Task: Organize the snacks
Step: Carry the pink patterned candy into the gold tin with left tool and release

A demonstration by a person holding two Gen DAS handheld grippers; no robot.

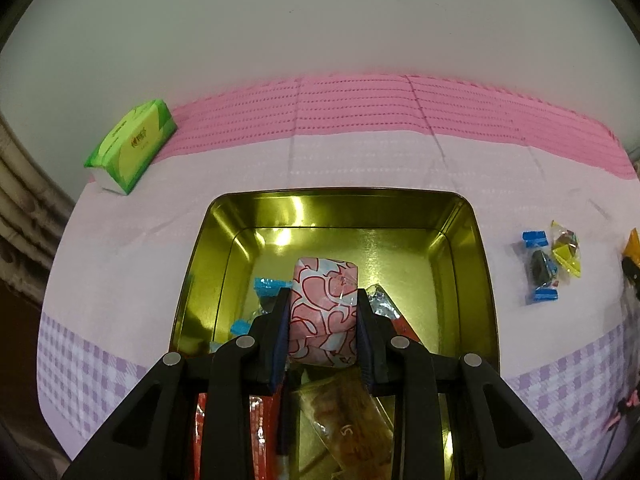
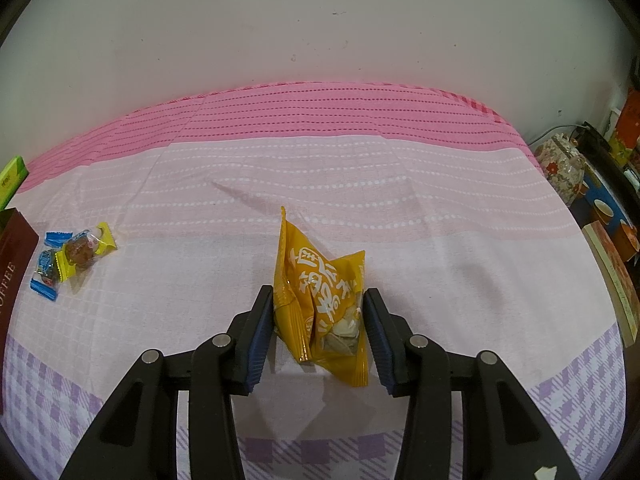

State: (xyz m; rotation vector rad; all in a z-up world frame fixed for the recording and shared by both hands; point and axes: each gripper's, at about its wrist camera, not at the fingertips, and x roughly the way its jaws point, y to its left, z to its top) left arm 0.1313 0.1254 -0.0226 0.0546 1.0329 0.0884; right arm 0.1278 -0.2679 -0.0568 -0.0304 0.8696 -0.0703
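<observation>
Across the pink cloth (image 2: 360, 184) covering the surface, a gold tin (image 1: 464, 232) sits near the left gripper (image 1: 323, 334), its maroon side reading "OFFEE" in the right view. That gripper's fingers (image 1: 280, 320) are clenched on a pink-and-white patterned pack (image 1: 324, 304) held over the tin, where blue, red and clear wrappers lie. The right gripper (image 2: 319, 330) has its fingers (image 2: 260, 320) spread wider, both touching an orange packet (image 2: 320, 304) with white characters, standing on the cloth. A green tissue pack (image 1: 132, 144) lies far left. Between tin and packet lie a blue candy (image 1: 540, 268) and a yellow candy (image 1: 566, 252), touching.
</observation>
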